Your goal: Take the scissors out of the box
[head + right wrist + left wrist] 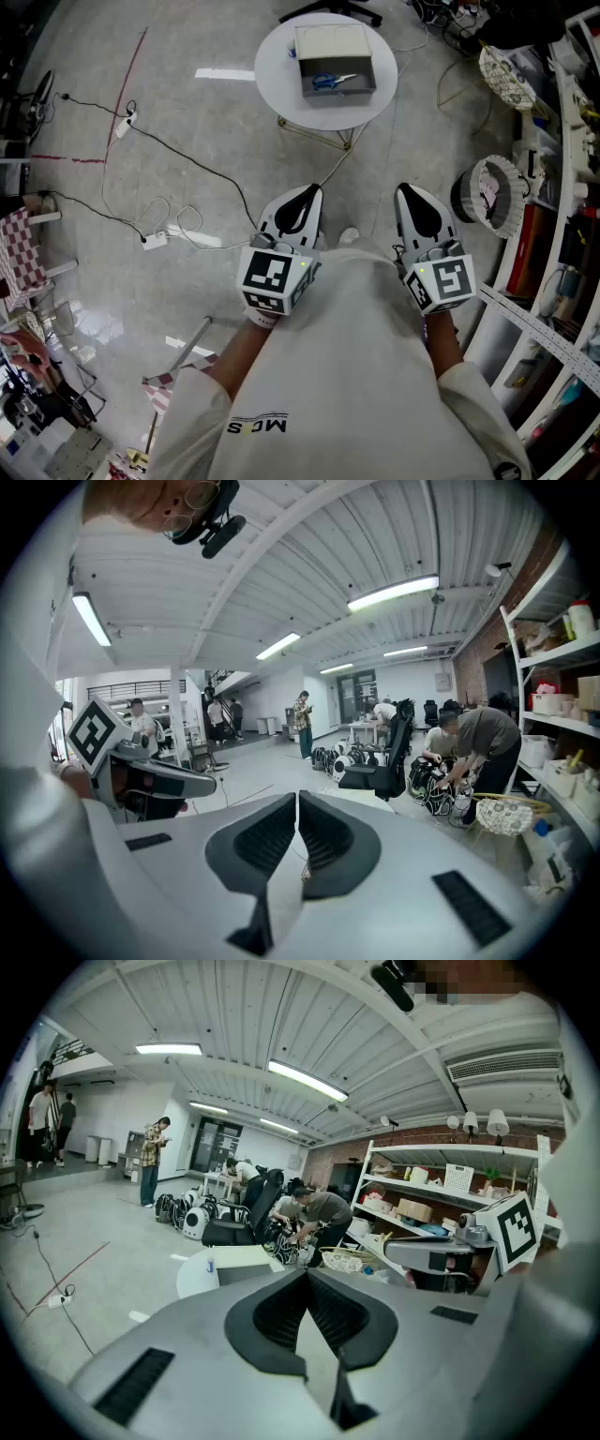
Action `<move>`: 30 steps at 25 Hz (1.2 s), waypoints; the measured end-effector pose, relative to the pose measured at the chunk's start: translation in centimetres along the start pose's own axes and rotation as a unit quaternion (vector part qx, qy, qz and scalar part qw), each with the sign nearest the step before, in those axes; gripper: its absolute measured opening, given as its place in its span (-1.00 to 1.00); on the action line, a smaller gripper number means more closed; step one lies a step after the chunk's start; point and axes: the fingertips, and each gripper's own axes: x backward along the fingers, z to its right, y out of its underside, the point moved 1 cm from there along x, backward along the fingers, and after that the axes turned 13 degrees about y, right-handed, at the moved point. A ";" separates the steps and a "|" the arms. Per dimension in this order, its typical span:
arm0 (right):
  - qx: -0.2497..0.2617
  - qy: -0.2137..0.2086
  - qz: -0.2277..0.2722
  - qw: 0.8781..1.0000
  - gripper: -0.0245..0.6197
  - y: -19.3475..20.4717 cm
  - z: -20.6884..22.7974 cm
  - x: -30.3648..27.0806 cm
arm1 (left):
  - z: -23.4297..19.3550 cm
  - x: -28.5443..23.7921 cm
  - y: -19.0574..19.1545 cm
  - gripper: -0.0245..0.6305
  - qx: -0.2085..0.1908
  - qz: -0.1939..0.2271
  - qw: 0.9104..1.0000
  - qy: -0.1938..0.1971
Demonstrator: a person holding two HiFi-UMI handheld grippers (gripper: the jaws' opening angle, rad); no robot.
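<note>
Head view: I hold my left tool (312, 193) and right tool (407, 193) closed and empty near my chest, probably because the scissors (333, 82) lie in the box (338, 94) on the counter (275, 71), well ahead.

White shirt (361, 366) with black lettering (258, 427)

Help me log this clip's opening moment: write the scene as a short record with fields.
table: round, white, on the floor ahead of the person
box: open, on the table
scissors: blue handles, lying inside the box
left tool: jaws together, nothing between them, held close to the body, well short of the table
right tool: jaws together, nothing between them, beside the left tool
status: scissors not yet taken out
</note>
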 end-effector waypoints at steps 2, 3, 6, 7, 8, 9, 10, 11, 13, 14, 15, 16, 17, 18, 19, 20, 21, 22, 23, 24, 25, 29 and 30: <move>-0.001 0.003 -0.003 1.000 -0.70 -0.1 -0.3 -0.3 | -0.4 0.0 -0.1 -0.89 0.001 0.000 1.000 0.003; 0.000 0.004 -0.004 1.000 -0.70 -0.1 -0.5 -0.5 | -0.6 0.1 -0.2 -0.89 0.001 0.000 1.000 0.004; 0.003 0.001 -0.006 1.000 -0.70 -0.2 -1.2 -1.1 | -1.5 0.6 -0.1 -0.89 0.003 0.001 1.000 0.003; 0.004 -0.001 -0.008 1.000 -0.70 -0.1 -1.5 -1.4 | -1.8 0.7 -0.1 -0.89 0.005 0.001 1.000 0.003; 0.005 -0.003 -0.009 1.000 -0.70 -0.1 -1.7 -1.6 | -2.2 0.8 0.0 -0.89 0.006 0.002 1.000 0.003; 0.005 -0.002 -0.010 1.000 -0.70 -0.1 -1.8 -1.8 | -2.5 0.9 0.0 -0.89 0.007 0.003 1.000 0.003; 0.004 0.000 -0.008 1.000 -0.70 -0.2 -2.0 -2.1 | -2.8 1.0 0.1 -0.89 0.007 0.004 1.000 0.004; 0.003 0.002 -0.005 1.000 -0.70 -0.3 -2.2 -2.3 | -3.2 1.1 0.1 -0.89 0.009 0.005 1.000 0.004; -0.002 0.002 0.003 1.000 -0.70 -0.7 -2.7 -2.8 | -4.1 1.4 0.3 -0.89 0.013 0.007 1.000 0.004; -0.001 0.003 0.004 1.000 -0.70 -0.9 -3.0 -2.9 | -4.4 1.5 0.4 -0.89 0.016 0.007 1.000 0.003; 0.003 0.005 0.002 1.000 -0.70 -0.9 -3.2 -3.1 | -4.8 1.5 0.5 -0.89 0.019 0.005 1.000 0.004; 0.009 0.007 0.000 1.000 -0.70 -1.0 -3.4 -3.3 | -5.1 1.5 0.6 -0.89 0.020 0.003 1.000 0.004; 0.012 0.008 -0.003 1.000 -0.70 -1.0 -3.4 -3.5 | -5.3 1.4 0.7 -0.89 0.021 0.000 1.000 0.005; 0.013 0.008 -0.007 1.000 -0.70 -1.1 -3.5 -3.7 | -5.5 1.3 0.7 -0.89 0.023 -0.002 1.000 0.006; 0.013 0.005 -0.010 1.000 -0.70 -1.2 -3.5 -4.0 | -5.7 1.2 0.7 -0.89 0.026 -0.005 1.000 0.006; 0.013 0.002 -0.012 1.000 -0.70 -1.4 -3.5 -4.4 | -5.9 1.1 0.6 -0.89 0.028 -0.007 1.000 0.005; 0.014 -0.002 -0.013 1.000 -0.70 -1.5 -3.4 -4.8 | -6.1 0.9 0.6 -0.89 0.029 -0.008 1.000 0.004; 0.015 -0.006 -0.014 1.000 -0.70 -1.6 -3.3 -5.3 | -6.4 0.6 0.5 -0.89 0.030 -0.009 1.000 0.003; 0.015 -0.010 -0.014 1.000 -0.70 -1.7 -3.2 -5.9 | -6.7 0.2 0.5 -0.89 0.030 -0.011 1.000 0.001; 0.014 -0.014 -0.014 1.000 -0.70 -1.7 -2.9 -6.6 | -7.1 -0.3 0.4 -0.89 0.029 -0.013 0.999 -0.001; 0.013 -0.018 -0.014 1.000 -0.70 -1.8 -2.7 -7.4 | -7.5 -0.9 0.2 -0.89 0.029 -0.016 0.999 -0.003; 0.005 -0.036 -0.010 0.999 -0.70 -2.6 -1.1 -10.8 | -9.2 -3.5 -1.1 -0.89 0.030 -0.023 0.999 -0.014; 0.002 -0.041 -0.008 0.999 -0.70 -3.0 -0.6 -11.6 | -9.6 -4.2 -1.6 -0.89 0.029 -0.023 0.999 -0.018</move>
